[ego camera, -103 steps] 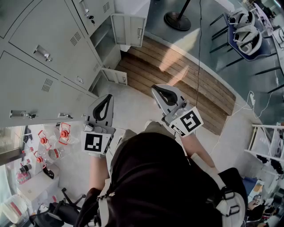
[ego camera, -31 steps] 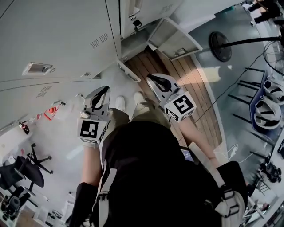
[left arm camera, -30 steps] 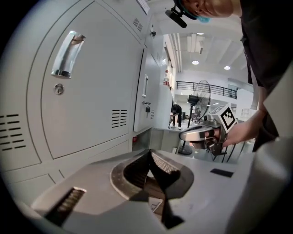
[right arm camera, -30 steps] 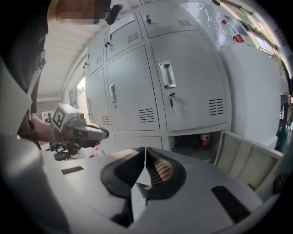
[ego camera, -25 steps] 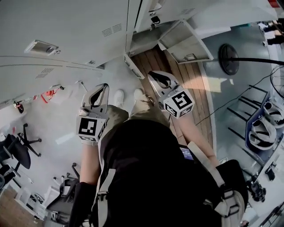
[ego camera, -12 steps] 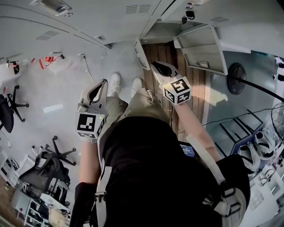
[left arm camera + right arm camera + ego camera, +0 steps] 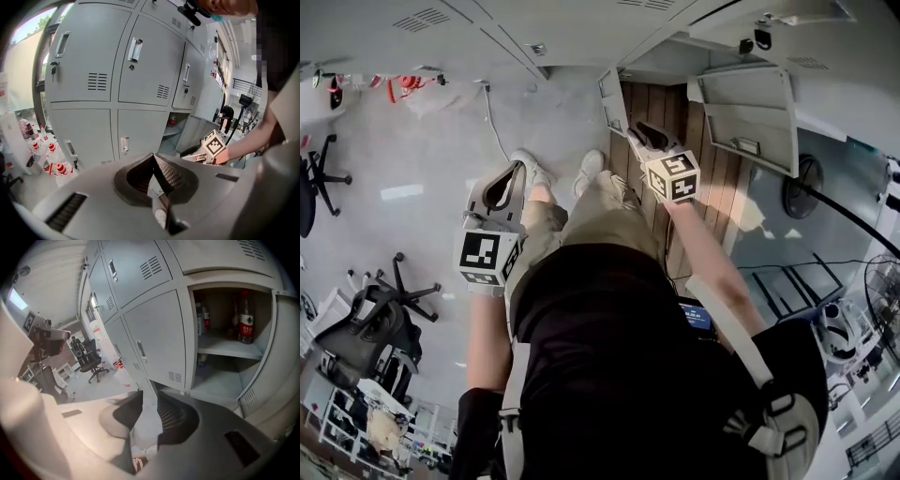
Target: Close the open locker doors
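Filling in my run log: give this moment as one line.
left gripper: shut, empty | right gripper: jaws just opening, nothing clearly between, near lower locker door | lower locker door: open | upper locker door: open

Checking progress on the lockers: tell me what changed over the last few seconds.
The right gripper has dropped toward the low open door, its jaws just opening with nothing between them. The left gripper stays shut, empty. The larger door beside it is open too, as before.

Open locker [image 7: 220, 305] right of closed doors [image 7: 157, 338]; bottle [image 7: 245, 319] on shelf [image 7: 220, 348] inside (probably more behind); chair [image 7: 90, 363] far left.
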### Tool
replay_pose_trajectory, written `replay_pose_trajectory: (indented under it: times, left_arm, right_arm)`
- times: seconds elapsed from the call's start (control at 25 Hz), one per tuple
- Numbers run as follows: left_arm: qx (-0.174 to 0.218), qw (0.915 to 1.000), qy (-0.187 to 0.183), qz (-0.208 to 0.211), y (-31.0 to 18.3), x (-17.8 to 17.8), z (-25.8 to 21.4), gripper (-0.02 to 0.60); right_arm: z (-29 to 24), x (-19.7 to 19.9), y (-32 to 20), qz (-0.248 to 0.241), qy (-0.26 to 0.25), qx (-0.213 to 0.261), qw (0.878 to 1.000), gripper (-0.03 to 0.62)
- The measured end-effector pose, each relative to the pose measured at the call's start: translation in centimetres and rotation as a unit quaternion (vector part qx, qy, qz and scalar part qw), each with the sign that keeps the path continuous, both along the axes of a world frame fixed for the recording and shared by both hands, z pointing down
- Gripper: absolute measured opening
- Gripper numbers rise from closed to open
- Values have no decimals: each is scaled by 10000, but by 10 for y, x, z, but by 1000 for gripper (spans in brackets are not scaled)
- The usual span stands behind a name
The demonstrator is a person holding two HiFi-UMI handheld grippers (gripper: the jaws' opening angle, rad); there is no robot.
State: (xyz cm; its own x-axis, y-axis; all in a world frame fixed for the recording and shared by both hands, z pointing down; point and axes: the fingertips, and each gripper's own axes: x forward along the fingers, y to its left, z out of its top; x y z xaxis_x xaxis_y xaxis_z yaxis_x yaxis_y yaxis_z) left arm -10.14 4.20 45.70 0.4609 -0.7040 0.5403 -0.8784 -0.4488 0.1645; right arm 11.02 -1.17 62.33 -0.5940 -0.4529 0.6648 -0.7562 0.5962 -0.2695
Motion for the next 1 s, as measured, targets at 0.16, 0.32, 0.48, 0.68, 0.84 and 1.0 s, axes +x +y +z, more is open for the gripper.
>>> replay_pose_trajectory:
  times: [0.16,0.32,0.48,0.68,0.84,1.0]
  left_arm:
    - [-183,9997,-51,-125,5,-11,15,8]
    - [-278,9994,-120,-173,7,-21,27,8]
    - [-405,9989,-152,-174,11,-27,37,8]
    - [-622,9976,-287,-94,15,-30,52,8]
    - [-732,9969,-292,-78,16,-30,60,8]
    - [-824,9961,-326,2,18,-31,67,8]
  right_arm:
    - [37,0,6,3,213,-247,9995,110]
    - [71,-1,10,49,378,-440,9983,127]
    - [102,2,15,147,528,-661,9963,141]
    - [138,8,16,341,695,-984,9921,156]
    - [165,14,17,445,855,-1182,9883,163]
    - [190,22,18,524,1058,-1363,9836,172]
